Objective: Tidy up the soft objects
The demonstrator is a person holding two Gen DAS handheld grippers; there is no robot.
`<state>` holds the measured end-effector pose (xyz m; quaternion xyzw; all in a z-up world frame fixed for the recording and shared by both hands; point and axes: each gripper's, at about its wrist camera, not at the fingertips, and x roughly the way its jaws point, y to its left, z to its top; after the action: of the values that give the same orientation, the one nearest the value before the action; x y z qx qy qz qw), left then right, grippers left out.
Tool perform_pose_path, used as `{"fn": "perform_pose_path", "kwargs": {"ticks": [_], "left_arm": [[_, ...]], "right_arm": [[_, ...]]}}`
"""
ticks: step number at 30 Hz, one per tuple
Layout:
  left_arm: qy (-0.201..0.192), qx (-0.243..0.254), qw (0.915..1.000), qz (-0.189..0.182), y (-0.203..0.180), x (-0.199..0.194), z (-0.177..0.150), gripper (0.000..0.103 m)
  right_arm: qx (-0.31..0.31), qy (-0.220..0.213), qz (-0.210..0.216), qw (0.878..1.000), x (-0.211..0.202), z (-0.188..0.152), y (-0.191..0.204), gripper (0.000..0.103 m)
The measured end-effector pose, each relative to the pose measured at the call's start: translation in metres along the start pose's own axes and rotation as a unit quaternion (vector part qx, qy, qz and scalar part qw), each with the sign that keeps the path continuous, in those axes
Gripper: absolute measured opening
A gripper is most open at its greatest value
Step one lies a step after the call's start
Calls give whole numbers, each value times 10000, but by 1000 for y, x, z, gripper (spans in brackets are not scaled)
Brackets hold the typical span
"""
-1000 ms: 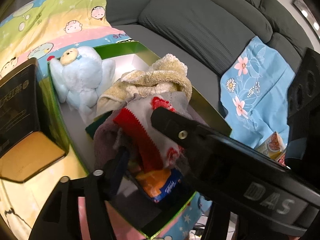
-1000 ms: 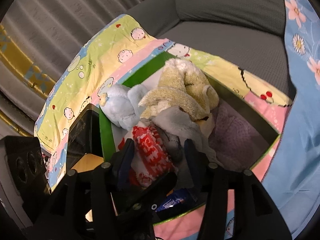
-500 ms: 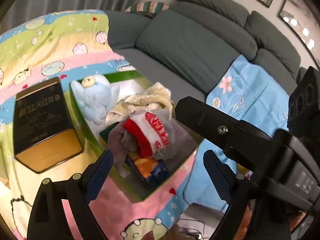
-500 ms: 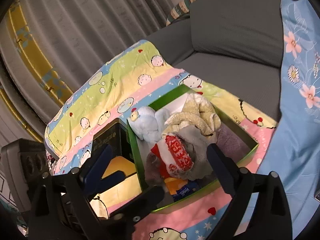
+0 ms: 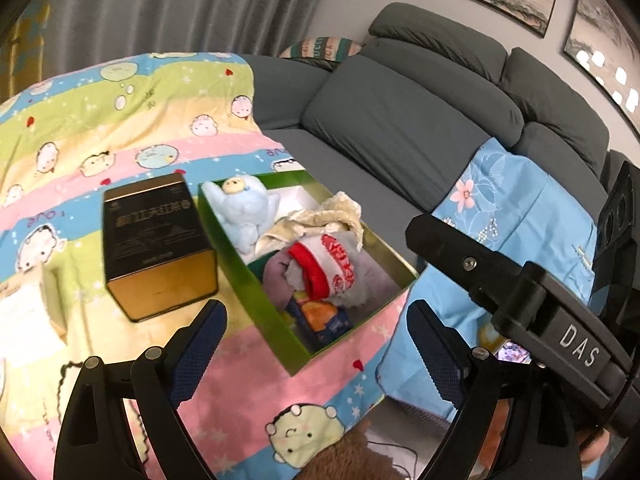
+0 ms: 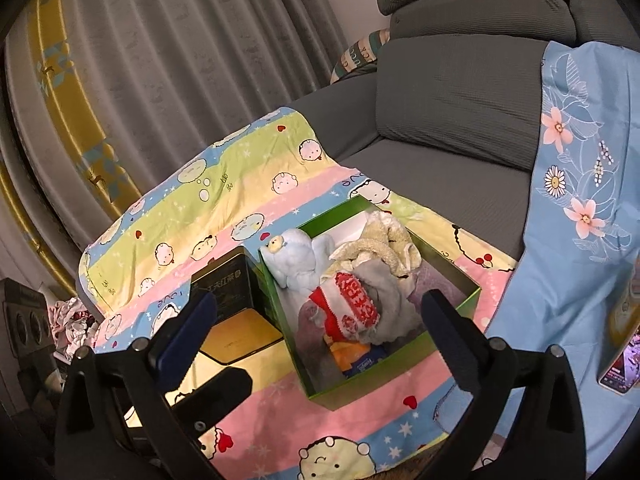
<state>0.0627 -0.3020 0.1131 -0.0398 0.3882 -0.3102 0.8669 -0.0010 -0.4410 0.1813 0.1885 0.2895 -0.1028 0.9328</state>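
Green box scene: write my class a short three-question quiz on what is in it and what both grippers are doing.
1. True or false: the blue plush toy lies inside the green box.
2. What stands beside the box on the cartoon blanket?
A. a black and gold tin
B. a glass vase
C. a laptop
3. Does the left gripper or the right gripper hold anything?

Key
1. True.
2. A: the black and gold tin.
3. No. Both are open and empty; the red and white sock lies in the box on the pile.
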Motion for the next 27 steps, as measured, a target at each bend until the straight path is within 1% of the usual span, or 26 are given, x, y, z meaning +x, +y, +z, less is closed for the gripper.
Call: {"fn": "perform_pose_path", "kwargs": {"ticks": [5, 13, 18, 22, 27], "left_arm": [[-61, 132, 9997, 220, -3, -11, -7, 92], [-85, 225, 9994, 245, -7, -22, -15, 92], [-37, 174, 9997, 178, -3, -26, -20, 92], [-14, 181, 9994, 289, -2, -27, -24, 92], [84, 158, 9992, 344, 2, -24, -29, 92]], "right_arm": [[-49, -44, -118, 9999, -11, -5, 8, 102], [-102, -82, -194, 9997, -25, -13, 15, 102], [-77, -91, -289, 9995, -30, -17, 16, 102], [-82, -46, -348, 9993, -30, -21, 16, 102], [-95, -1, -382, 9992, -30, -24, 17, 102]]}}
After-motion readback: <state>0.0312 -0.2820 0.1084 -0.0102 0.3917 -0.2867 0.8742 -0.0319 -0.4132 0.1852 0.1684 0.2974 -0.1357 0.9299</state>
